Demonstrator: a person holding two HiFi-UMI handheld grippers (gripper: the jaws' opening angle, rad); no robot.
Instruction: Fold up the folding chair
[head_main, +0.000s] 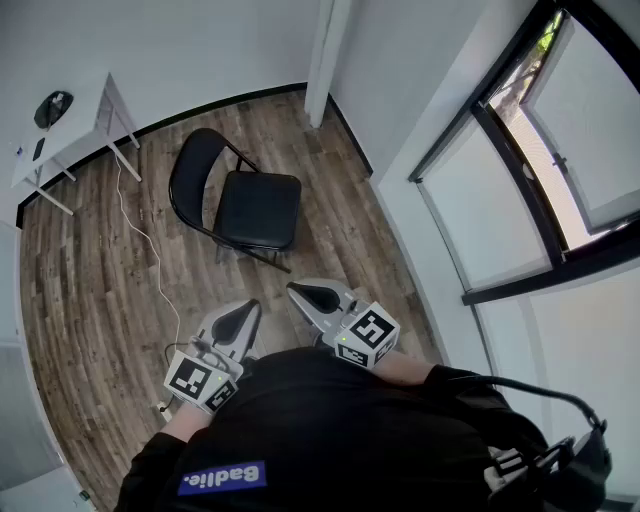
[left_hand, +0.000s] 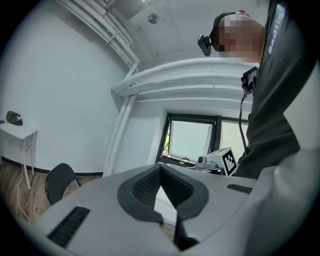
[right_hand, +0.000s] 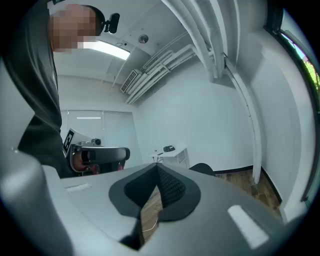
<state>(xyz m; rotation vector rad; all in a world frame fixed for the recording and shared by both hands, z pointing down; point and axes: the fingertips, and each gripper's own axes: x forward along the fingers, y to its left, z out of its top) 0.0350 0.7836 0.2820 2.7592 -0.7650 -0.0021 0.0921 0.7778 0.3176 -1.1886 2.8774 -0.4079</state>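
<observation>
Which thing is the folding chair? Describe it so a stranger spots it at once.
Start at the wood-plank floor between the small white table in the far left corner and the white wall column. There stands the black folding chair, unfolded: padded square seat, rounded backrest, thin dark legs. Unlike the white table, it is black and the only seat in view.

Folding chair (head_main: 258, 208) stands on the floor (head_main: 90, 290), centre. Table (head_main: 85, 120) behind it on the left, against the wall; window (head_main: 520, 200) on the right.
</observation>
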